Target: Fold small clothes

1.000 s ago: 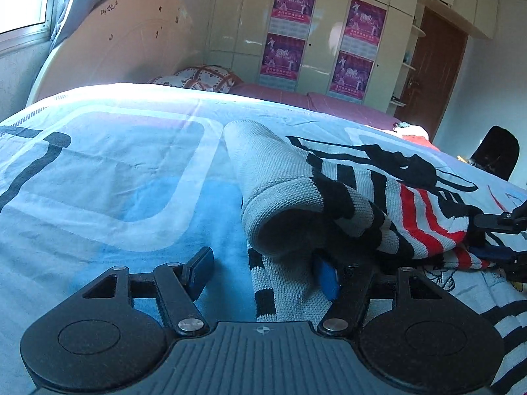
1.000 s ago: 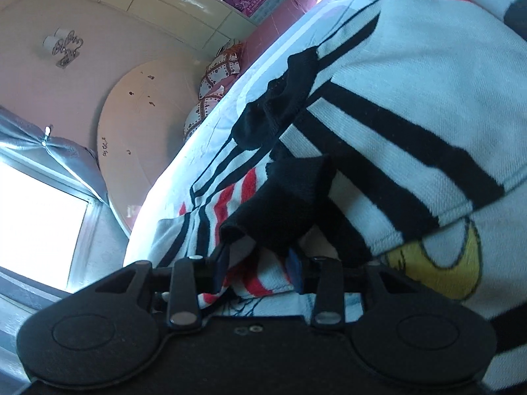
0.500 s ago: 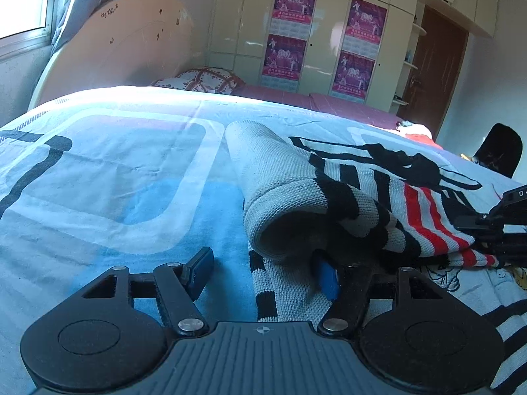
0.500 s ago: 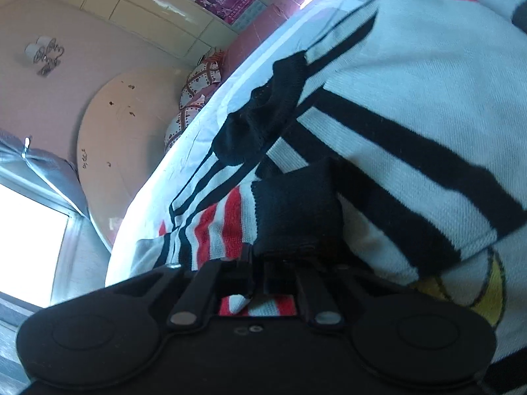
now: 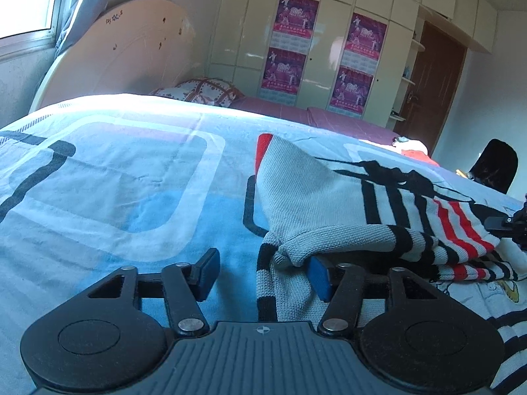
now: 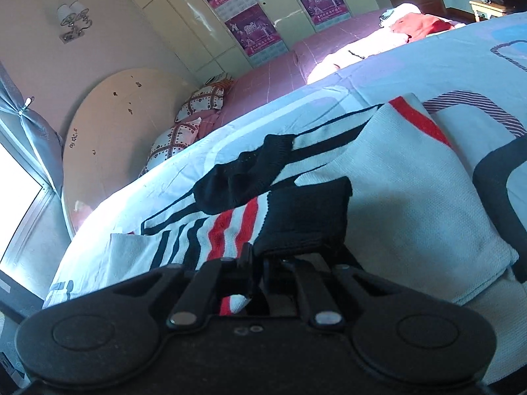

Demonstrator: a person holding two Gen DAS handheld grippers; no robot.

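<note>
A small grey knit sweater with black and red stripes lies partly folded on the blue patterned bedsheet. My left gripper is open, its jaws wide apart, with the sweater's lower edge lying over the right finger. In the right wrist view my right gripper is shut on the sweater's black cuff, beside the striped sleeve. The right gripper also shows at the right edge of the left wrist view.
A patterned pillow and a pale round headboard stand at the far end of the bed. A wardrobe with purple posters lines the back wall. A red and white garment lies on the pink sheet beyond.
The right gripper closed on the black cuff and carried the sleeve over the sweater. The raised fold near the left gripper flattened down. The left gripper stayed open.
</note>
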